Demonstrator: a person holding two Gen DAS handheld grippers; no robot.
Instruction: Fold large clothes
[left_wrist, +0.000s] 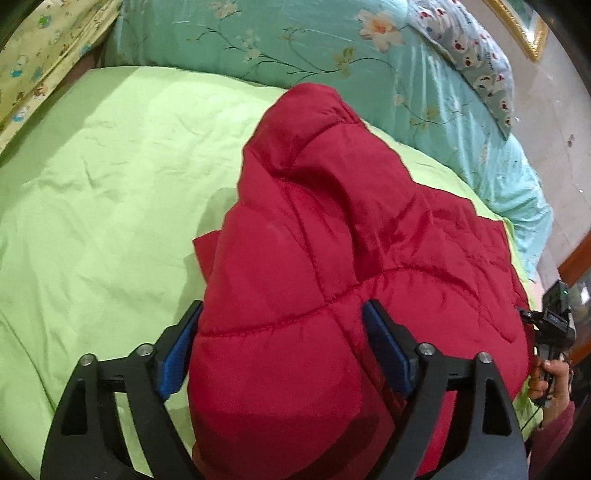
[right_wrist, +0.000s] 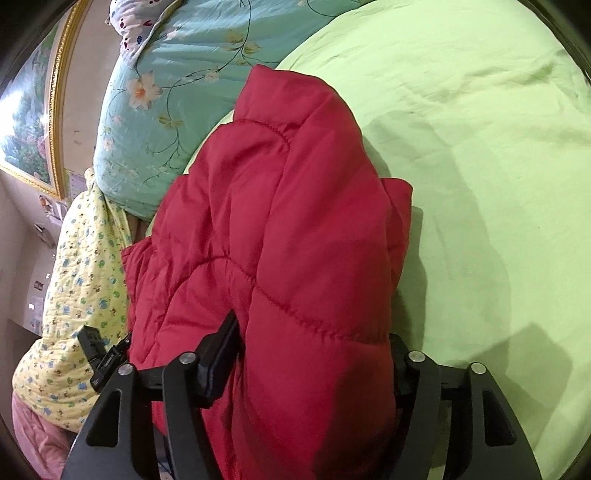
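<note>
A red quilted puffer jacket (left_wrist: 332, 229) lies bunched on a light green bedsheet (left_wrist: 103, 177). My left gripper (left_wrist: 284, 332) has its blue-padded fingers (left_wrist: 384, 343) either side of a thick fold of the jacket, clamped on it. In the right wrist view the same jacket (right_wrist: 288, 221) fills the middle, and my right gripper (right_wrist: 314, 347) is clamped on another thick padded fold; its right finger is mostly hidden by the fabric. The right gripper and the hand holding it show at the right edge of the left wrist view (left_wrist: 554, 325).
A teal floral quilt (left_wrist: 295, 40) is piled along the bed's far side, with a patterned pillow (left_wrist: 476, 55) on it. A yellow printed blanket (right_wrist: 70, 295) lies beside the jacket. A framed picture (right_wrist: 29, 122) hangs on the wall. The green sheet (right_wrist: 480, 166) stretches to the right.
</note>
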